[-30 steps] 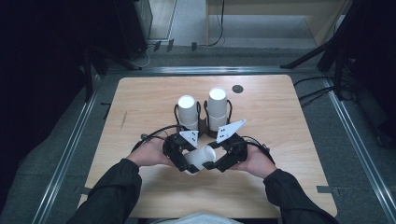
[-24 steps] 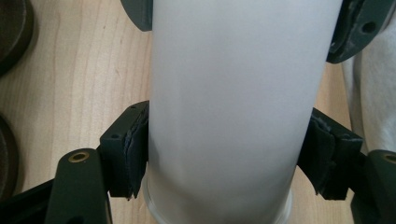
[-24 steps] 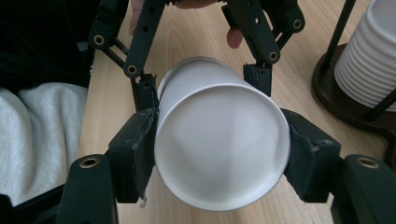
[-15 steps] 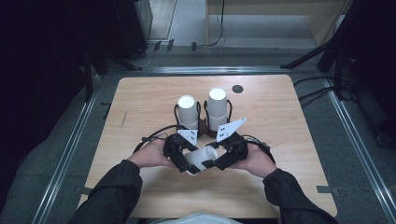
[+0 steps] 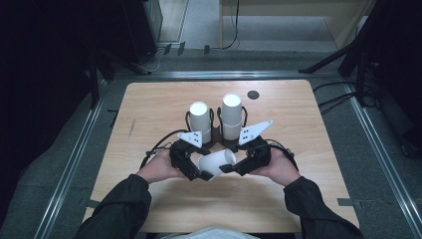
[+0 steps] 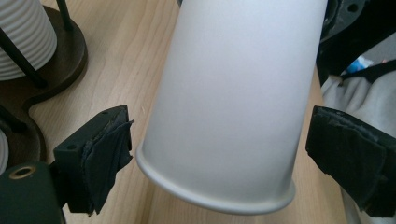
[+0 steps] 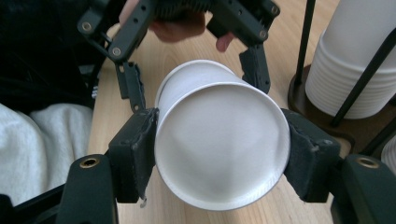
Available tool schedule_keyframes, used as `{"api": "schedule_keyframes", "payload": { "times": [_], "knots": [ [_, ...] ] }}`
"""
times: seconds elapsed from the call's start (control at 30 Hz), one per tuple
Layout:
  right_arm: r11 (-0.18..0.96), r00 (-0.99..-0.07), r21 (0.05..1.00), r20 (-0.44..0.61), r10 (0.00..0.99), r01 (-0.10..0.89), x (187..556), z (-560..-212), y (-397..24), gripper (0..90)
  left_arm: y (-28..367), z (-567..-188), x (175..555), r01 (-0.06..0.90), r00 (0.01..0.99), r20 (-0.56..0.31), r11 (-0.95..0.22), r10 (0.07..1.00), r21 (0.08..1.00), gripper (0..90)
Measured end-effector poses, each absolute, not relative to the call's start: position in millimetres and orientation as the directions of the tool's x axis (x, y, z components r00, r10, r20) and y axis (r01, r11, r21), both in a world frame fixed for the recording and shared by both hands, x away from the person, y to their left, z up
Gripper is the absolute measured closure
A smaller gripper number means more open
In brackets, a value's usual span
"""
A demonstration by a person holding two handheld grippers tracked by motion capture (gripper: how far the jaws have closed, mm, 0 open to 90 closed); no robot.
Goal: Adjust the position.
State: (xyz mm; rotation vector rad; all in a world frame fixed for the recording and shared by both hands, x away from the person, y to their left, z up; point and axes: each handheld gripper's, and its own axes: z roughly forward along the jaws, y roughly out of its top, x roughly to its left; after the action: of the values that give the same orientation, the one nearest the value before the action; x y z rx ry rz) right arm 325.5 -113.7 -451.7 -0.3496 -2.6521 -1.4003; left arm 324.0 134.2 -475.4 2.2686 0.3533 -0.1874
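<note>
A white paper cup [image 5: 216,162] lies on its side above the table's front middle, between both grippers. My right gripper [image 5: 233,167] is shut on the cup [image 7: 219,140] near its base, a pad pressed on each side, with the cup's bottom facing its camera. My left gripper [image 5: 196,172] is open around the rim end of the cup [image 6: 233,102], its pads [image 6: 107,154] standing a little clear of the wall. In the right gripper view the left gripper [image 7: 194,79] shows beyond the cup, jaws spread.
Two stacks of white cups [image 5: 200,117] [image 5: 232,114] stand in wire holders on a dark wooden base [image 5: 215,137] just behind the grippers. A small dark disc [image 5: 253,94] sits at the back right. The wooden table [image 5: 308,199] has bare room on both sides.
The cup has shifted slightly toward the right gripper's side. Both hands stay in nearly the same place.
</note>
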Motion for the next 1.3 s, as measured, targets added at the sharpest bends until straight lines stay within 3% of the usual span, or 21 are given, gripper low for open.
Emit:
{"api": "schedule_keyframes", "payload": {
  "times": [0.57,0.67,0.93,1.07,1.3],
  "knots": [
    [0.425,-0.96,0.862,0.262,0.096,0.277,329,-434,-119,33.7,146,-472,312,0.319,0.947,-0.251,-0.485,0.201,0.814,7.3],
    [0.408,-0.959,0.868,0.269,0.095,0.283,330,-433,-121,33.7,152,-470,311,0.314,0.948,-0.252,-0.452,0.194,0.835,15.9],
    [0.424,-0.956,0.858,0.28,0.087,0.29,330,-436,-119,34.1,153,-469,311,0.29,0.956,-0.221,-0.504,0.192,0.814,21.3],
    [0.409,-0.959,0.868,0.267,0.094,0.282,329,-436,-118,20.4,153,-466,311,0.281,0.959,-0.212,-0.522,0.189,0.805,21.9],
    [0.466,-0.96,0.84,0.255,0.117,0.279,328,-442,-116,19.9,157,-460,313,0.289,0.956,-0.215,-0.541,0.198,0.79,22.6]
  ]
}}
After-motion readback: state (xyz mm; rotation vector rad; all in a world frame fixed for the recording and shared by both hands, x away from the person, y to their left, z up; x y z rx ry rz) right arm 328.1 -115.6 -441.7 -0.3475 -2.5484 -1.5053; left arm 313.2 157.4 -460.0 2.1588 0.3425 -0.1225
